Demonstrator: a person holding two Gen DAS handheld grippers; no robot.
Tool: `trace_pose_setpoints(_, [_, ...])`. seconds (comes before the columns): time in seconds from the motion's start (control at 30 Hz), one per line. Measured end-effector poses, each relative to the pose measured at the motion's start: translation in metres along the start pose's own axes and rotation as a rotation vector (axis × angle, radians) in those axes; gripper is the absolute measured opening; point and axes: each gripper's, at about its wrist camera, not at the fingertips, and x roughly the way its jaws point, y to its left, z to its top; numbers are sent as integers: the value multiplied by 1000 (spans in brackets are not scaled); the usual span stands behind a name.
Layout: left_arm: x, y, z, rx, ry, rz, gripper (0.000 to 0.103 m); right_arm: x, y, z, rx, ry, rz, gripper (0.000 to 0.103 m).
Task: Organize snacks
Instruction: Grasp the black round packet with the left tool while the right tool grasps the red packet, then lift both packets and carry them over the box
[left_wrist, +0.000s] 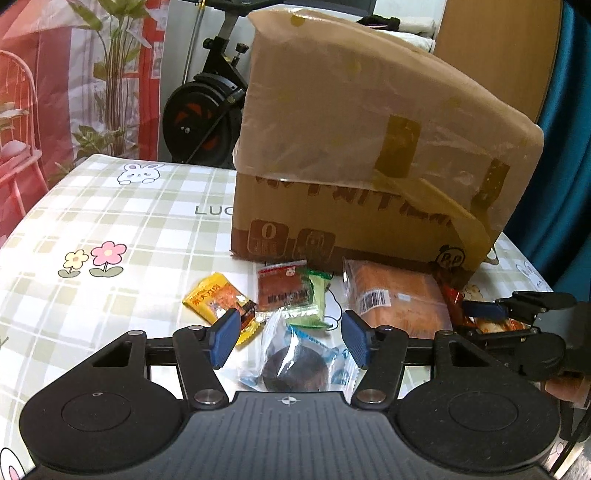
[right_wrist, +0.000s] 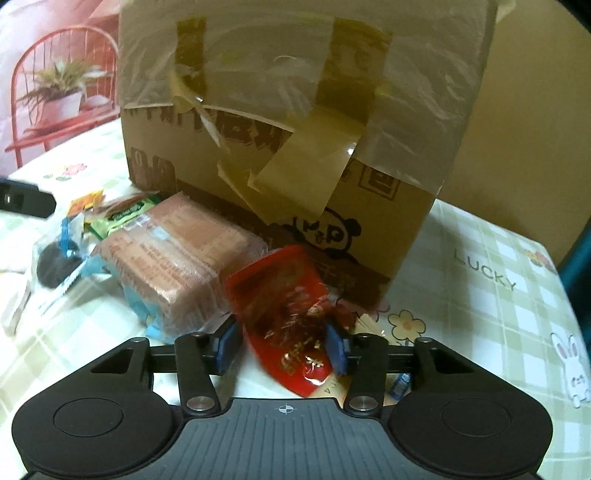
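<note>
On my left wrist view, the tabletop (left_wrist: 110, 221) wears a green-and-white check cloth with flowers and rabbits. A big cardboard box (left_wrist: 369, 147), taped and partly sheathed in clear film, stands toward the far edge, and the snacks lie in a loose row along its near side.

Leftmost is a yellow packet (left_wrist: 214, 297), touching the tip of my left gripper's left pad. Next sits a red-brown packet (left_wrist: 284, 290) lying over a green packet (left_wrist: 317, 299). Just nearer me is a clear wrapper with a dark round cookie (left_wrist: 295, 363). My left gripper (left_wrist: 290, 338) hangs over it with its jaws about half apart; the cookie wrapper lies between the pads (left_wrist: 223, 338), but I cannot see either pad pressing on it.

Further right, a wrapped orange-brown cake block (left_wrist: 399, 299) rests against the foot of the box.

Rightmost, near the right edge of the tabletop, is a red snack pouch (right_wrist: 291, 314). In my right wrist view, my right gripper (right_wrist: 284, 347) has its jaws drawn in to a narrow gap with both blue pads (right_wrist: 336, 350) against the pouch's sides, so it is gripping the pouch. The pouch tilts back toward the box's near corner. A small blue scrap (right_wrist: 400, 386) lies on the cloth under the right finger.
</note>
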Motion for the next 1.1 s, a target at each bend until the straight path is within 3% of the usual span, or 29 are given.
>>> trace_pose_setpoints(0.03, [0, 0, -1, 0, 1, 0, 63, 0, -2, -1, 16, -4, 9, 43])
trace_pose_setpoints(0.2, [1, 0, -1, -2, 1, -3, 63, -7, -8, -5, 75, -28, 6, 13])
trace_pose_setpoints(0.47, [-4, 5, -8, 8, 6, -26, 63, -50, -22, -18, 257, -136, 70, 11])
trace_pose_setpoints(0.8, [-3, -4, -17, 71, 37, -63, 64, -54, -16, -28, 347, -122, 138, 11])
trace_pose_setpoints(0.93, [12, -8, -15, 60, 59, -42, 73, -52, -14, -28, 347, -122, 145, 11])
trace_pose_setpoints(1.1, [31, -15, -19, 93, 101, -15, 75, -52, -15, -30, 354, -124, 150, 11])
